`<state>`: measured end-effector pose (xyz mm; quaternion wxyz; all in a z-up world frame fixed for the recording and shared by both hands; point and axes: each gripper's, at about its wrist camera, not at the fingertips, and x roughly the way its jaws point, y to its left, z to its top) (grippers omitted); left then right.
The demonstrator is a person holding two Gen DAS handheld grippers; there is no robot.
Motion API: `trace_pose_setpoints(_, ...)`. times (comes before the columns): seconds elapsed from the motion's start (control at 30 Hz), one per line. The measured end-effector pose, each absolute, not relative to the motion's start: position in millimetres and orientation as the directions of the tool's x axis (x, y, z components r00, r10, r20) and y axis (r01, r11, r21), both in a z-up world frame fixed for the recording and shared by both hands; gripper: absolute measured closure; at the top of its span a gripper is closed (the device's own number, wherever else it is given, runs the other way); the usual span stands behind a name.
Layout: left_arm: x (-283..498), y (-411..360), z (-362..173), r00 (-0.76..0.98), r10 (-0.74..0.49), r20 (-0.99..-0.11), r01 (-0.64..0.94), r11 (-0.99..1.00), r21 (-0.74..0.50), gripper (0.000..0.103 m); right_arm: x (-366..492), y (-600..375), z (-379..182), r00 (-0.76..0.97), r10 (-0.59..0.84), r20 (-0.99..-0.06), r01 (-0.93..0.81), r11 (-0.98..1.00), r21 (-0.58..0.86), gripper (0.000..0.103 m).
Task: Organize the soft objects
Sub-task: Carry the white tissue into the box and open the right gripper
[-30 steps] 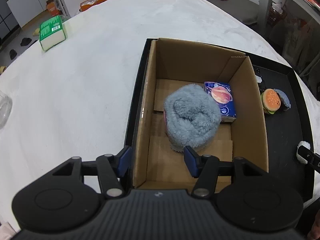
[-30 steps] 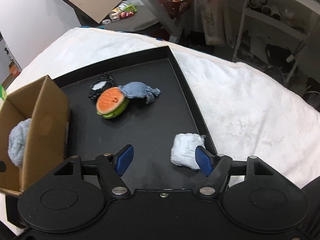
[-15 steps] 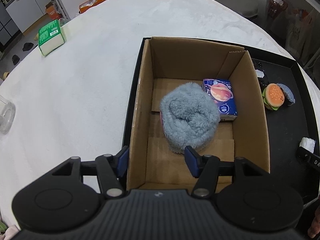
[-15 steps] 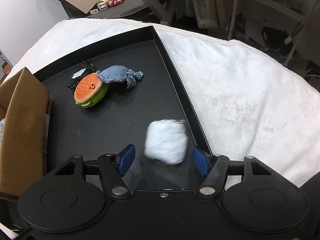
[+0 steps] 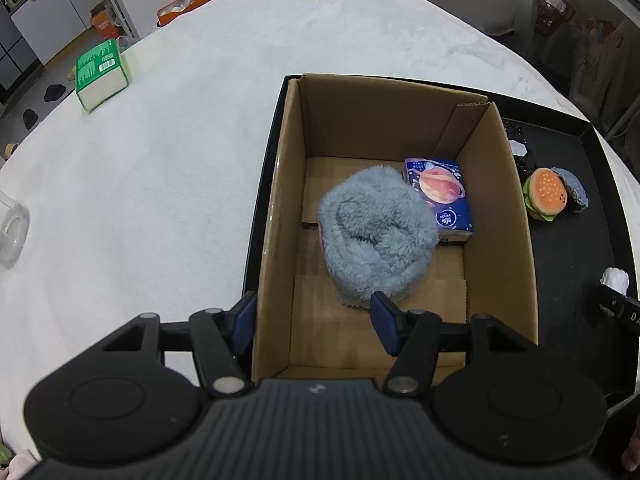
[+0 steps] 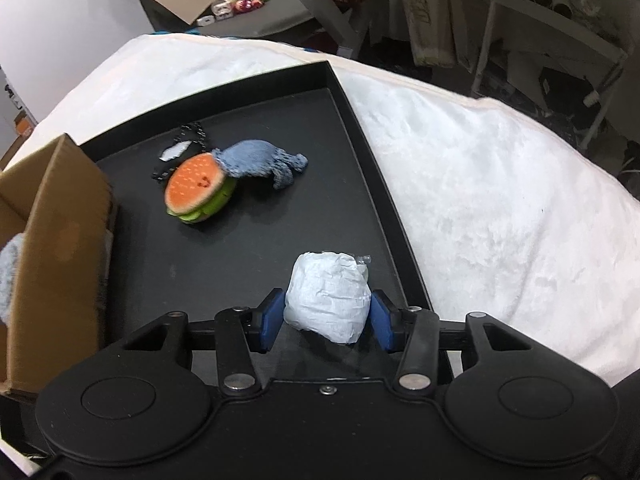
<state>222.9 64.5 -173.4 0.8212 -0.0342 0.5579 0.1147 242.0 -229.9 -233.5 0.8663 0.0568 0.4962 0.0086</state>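
Observation:
My right gripper (image 6: 326, 322) is shut on a white crumpled soft bundle (image 6: 326, 300) above the black tray (image 6: 360, 120). A burger plush (image 6: 200, 186) and a blue knitted piece (image 6: 260, 162) lie farther back on the tray. My left gripper (image 5: 314, 326) is open and empty, its fingers straddling the near left wall of the cardboard box (image 5: 280, 200). Inside the box lie a fluffy grey-blue item (image 5: 376, 236) and a small planet-print packet (image 5: 440, 196). The burger plush (image 5: 544, 194) and the white bundle (image 5: 616, 278) also show in the left wrist view.
The box stands in the left part of the black tray (image 5: 600, 140), on a white fluffy cover (image 5: 160, 180). A green carton (image 5: 100, 74) and a clear jar (image 5: 10, 232) sit at the left. A black-and-white trinket (image 6: 178, 150) lies behind the burger.
My right gripper moved onto the white bundle and closed its jaws on it. The left gripper shifted slightly; its jaws stayed open.

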Motion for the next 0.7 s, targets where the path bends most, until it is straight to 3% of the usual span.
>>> trace_pose_setpoints(0.7, 209.0, 82.7, -167.5, 0.406, 0.085, -0.910, -0.253, 0.967, -0.023, 0.044, 241.4, -185.3, -176.8, 0.576, 0.105, -0.810, -0.076, 0.994, 0.075, 0.058)
